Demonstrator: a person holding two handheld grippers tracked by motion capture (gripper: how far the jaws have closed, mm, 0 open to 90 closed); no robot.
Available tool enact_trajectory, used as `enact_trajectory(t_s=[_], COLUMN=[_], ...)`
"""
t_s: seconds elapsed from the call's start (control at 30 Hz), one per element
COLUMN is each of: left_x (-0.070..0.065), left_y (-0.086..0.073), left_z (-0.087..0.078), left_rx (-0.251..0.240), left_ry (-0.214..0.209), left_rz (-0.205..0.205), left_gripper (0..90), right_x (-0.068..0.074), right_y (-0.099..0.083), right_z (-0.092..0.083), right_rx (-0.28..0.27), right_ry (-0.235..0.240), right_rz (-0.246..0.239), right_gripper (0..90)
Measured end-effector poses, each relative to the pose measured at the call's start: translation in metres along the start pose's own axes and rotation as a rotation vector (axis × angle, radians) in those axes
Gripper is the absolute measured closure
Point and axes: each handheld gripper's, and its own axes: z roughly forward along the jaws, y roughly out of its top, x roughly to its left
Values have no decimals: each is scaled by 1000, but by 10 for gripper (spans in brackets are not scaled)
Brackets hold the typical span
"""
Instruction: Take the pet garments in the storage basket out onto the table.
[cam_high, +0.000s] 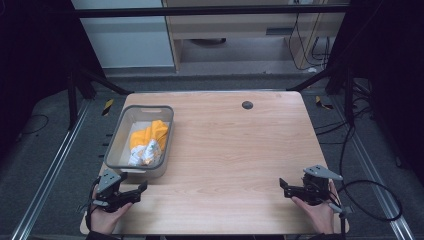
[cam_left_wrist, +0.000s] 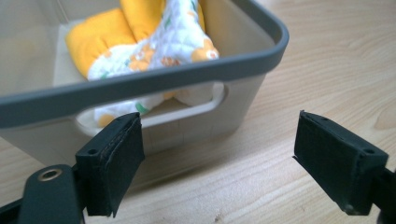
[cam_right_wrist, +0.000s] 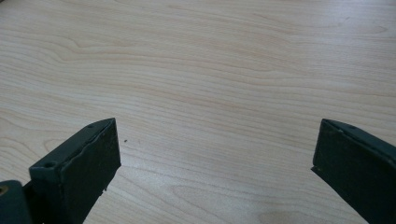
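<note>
Both grippers, left (cam_high: 134, 190) and right (cam_high: 286, 186), gape empty; bin (cam_high: 116, 145) wall half-hides cloth (cam_high: 148, 141).

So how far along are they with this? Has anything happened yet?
It looks barely begun. The yellow cloth lies bunched in the grey bin. Nothing is in hand: the left tongs and right tongs both rest open at the table's near edge. Whatever the job is, it seems still ahead.
</note>
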Motion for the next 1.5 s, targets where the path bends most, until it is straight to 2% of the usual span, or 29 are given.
enact_trajectory(t_s=[0.07,0.17,0.27,0.3,0.57,0.83,1.13,1.3,1.5], left_x=[1,5,6,7,8,11,10,13,12], left_y=[0,4,8,11,21,35,46,50,60], left_z=[-1,-2,-4,-6,-10,-20,-21,-20,-18], left_rx=[2,-6,-21,-32,-33,-73,-81,-83,-79], left_ry=[1,13,17,17,32,37,29,27,26], left_rz=[0,-19,-15,-16,-11,-20,-19,-32,-19], left_gripper=[152,143,142,141,147,153,154,154,154], right_x=[0,0,0,0,1,2,2,2,1], right_y=[0,-1,-1,-2,-3,-4,-4,-5,-5], right_z=[0,-3,-3,-1,-1,0,1,0,0], right_rx=[2,-25,-23,-21,-29,-28,-35,-40,-50], right_ry=[-5,0,6,-8,-13,-20,-12,-10,-1], right_rz=[-3,-12,-10,-30,-42,-55,-62,-68,-63], right_gripper=[12,75,85,92,108,122,131,131,131])
